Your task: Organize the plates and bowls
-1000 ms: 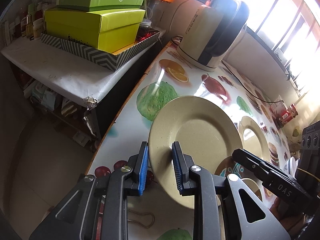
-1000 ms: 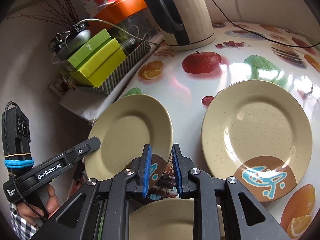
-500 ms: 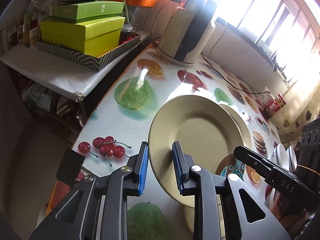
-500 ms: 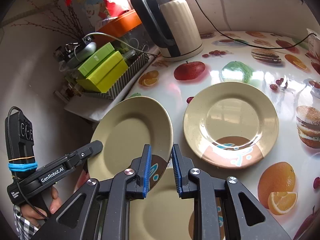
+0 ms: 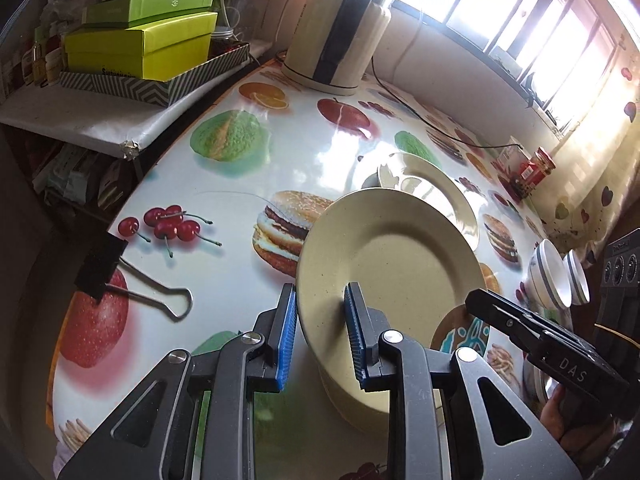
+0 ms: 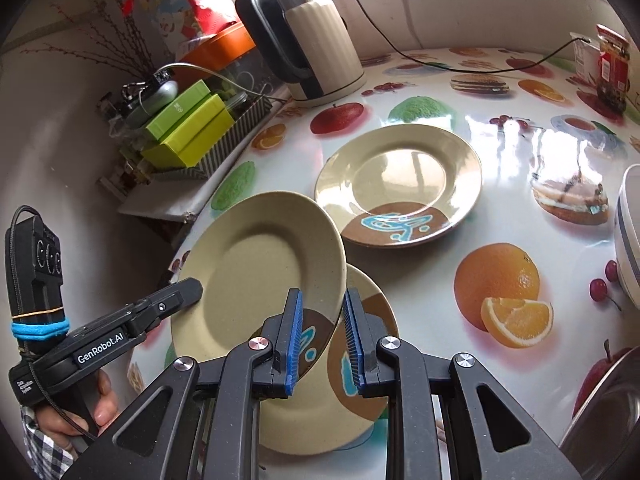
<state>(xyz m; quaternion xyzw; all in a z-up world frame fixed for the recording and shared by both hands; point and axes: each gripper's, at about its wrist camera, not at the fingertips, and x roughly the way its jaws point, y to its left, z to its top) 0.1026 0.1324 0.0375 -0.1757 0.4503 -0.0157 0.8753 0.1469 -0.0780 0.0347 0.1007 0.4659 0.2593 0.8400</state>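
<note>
Both tongs pinch one beige plate by opposite rims, the left tongs (image 5: 320, 334) and the right tongs (image 6: 322, 340), so the lifted plate (image 6: 256, 276) stays tilted above a second plate (image 6: 360, 364) on the worktop (image 6: 424, 280); further up the frame a third plate (image 6: 400, 184), bowls (image 5: 554, 276) at right and a kettle (image 6: 316, 52) crowd the way

Raised plate (image 6: 260, 264) between both tools' pads

Held plate (image 6: 260, 264) beige, speckled, with a brown patch and turquoise squiggle at its near rim; far plate (image 6: 400, 176) at frame centre has the same pattern. Tablecloth (image 5: 224, 184) glossy white, printed with fruit and burgers. Boxes (image 5: 140, 48) upper left lime green, on a grey-white chevron tray (image 5: 152, 88); gripper pads (image 5: 286, 340) blue.
</note>
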